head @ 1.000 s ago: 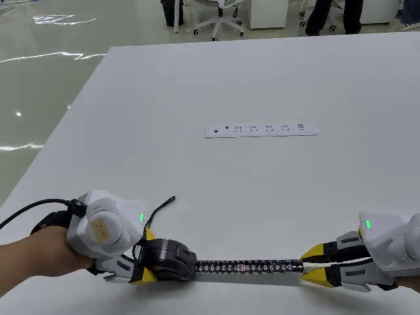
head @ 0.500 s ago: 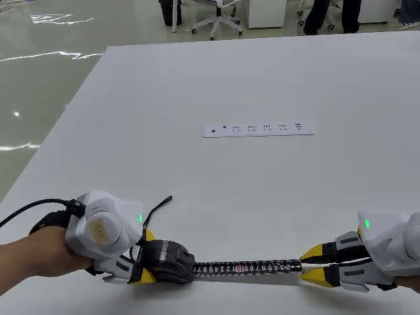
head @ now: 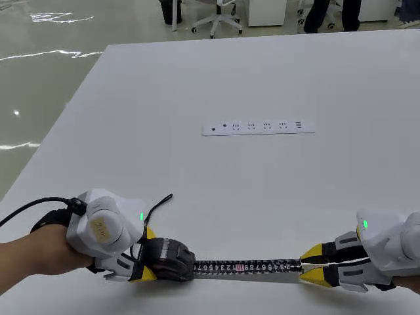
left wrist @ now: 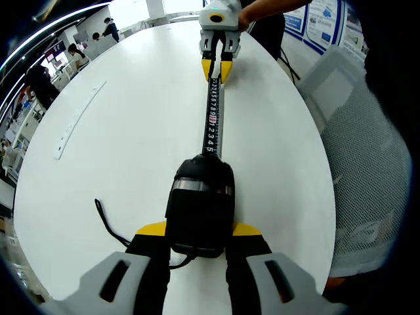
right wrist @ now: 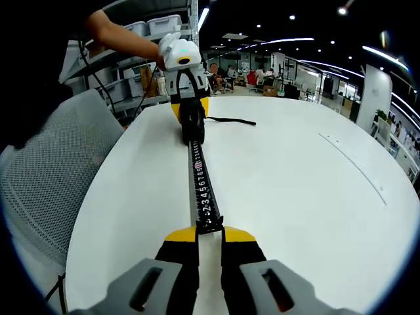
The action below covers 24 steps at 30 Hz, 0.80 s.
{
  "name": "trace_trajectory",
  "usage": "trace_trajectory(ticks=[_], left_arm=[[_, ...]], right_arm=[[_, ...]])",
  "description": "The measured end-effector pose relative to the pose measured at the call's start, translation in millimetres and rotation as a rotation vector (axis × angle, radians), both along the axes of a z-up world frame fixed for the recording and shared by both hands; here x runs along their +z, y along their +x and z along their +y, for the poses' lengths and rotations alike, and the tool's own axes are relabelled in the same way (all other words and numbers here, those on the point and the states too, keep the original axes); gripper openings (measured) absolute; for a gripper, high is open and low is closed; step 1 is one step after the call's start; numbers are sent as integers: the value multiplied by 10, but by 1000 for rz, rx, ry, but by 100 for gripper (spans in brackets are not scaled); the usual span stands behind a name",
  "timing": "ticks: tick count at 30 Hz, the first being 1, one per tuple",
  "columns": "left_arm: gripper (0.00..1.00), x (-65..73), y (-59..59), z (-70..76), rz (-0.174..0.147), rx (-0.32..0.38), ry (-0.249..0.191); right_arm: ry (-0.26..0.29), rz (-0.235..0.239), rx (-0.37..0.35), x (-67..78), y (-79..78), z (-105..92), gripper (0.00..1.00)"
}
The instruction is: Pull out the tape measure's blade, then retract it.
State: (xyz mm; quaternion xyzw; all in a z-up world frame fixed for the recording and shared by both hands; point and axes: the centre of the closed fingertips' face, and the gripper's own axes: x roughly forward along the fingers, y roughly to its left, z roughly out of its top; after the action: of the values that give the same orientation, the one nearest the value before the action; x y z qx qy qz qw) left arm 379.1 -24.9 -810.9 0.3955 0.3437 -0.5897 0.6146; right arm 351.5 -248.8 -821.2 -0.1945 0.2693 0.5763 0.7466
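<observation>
1. Head view: the tape measure (head: 168,260) lies close to the counter's (head: 230,79) near edge, toward its left corner.
   - The left gripper (head: 147,256) has its yellow-tipped fingers clamped on the tape measure's dark body, and they cover its rear.
   - The blade (head: 246,267) runs flat along the near edge to the right gripper (head: 306,265). Its fingers are pinched together on the blade's end, so the hook cannot be seen.
   - The right gripper's body is cut off by the picture's right edge.
   - A thin black cord (head: 158,209) curls on the counter behind the left gripper.
   - A white power strip (head: 258,127) lies mid-counter, well apart from the grippers, with bare surface all around it.
2. Left gripper view: the fingers press both sides of the tape measure, and its underside is hidden.
   - The printed numerals are readable near the body and blur toward the right gripper at the far end.
   - A mesh chair (left wrist: 367,164) stands just off the counter's edge.
3. Right gripper view: the fingers meet on the blade's tip.
   - The tape measure's body is mostly hidden inside the left gripper's fingers at the far end.
   - The power strip shows as a faint line.
</observation>
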Motion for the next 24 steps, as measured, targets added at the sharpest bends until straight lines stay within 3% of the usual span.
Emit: trace_trajectory(ticks=[9,16,24], left_arm=[[27,2,-8,-12,-7,-11,4],[27,2,-3,-19,-5,-11,3],[27,0,-3,-23,-4,-12,4]], right_arm=[[-29,23,-5,-116,-25,12,11],[-34,16,1,-94,-30,4,12],[-53,-30,36,-89,-14,8,14]])
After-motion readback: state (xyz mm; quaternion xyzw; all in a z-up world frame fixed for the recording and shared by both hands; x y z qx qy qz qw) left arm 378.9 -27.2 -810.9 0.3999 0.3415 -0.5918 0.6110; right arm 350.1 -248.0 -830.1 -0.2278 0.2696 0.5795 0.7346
